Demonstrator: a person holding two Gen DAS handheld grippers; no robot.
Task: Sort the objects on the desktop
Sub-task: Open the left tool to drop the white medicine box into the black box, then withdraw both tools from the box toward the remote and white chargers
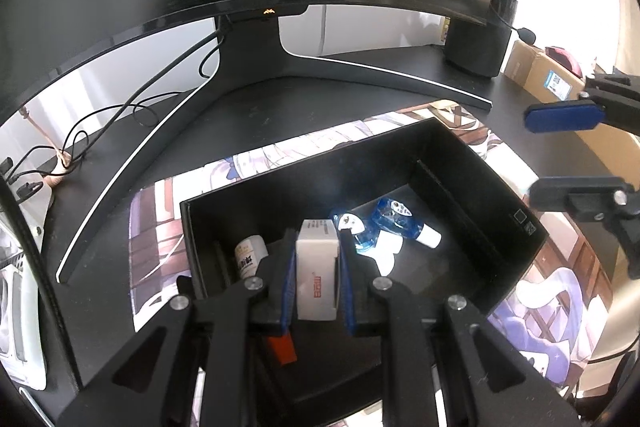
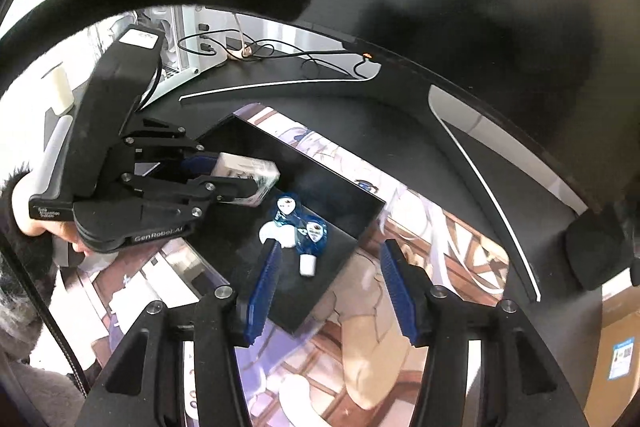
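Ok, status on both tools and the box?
Left tool shut on white carton over black box. Right tool open, empty. Two blue bottles inside.

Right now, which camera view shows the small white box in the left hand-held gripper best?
The left wrist view: the white box fills the centre, its red print facing the camera, clamped between both blue pads. The right wrist view shows the same box from the side, smaller and partly hidden behind the left hand-held gripper.

An open black rectangular box (image 1: 460, 163) sits on a printed desk mat (image 1: 560, 307), before a curved monitor's stand (image 1: 256, 67); two blue plastic tape dispensers (image 1: 394, 219) lie touching inside it.
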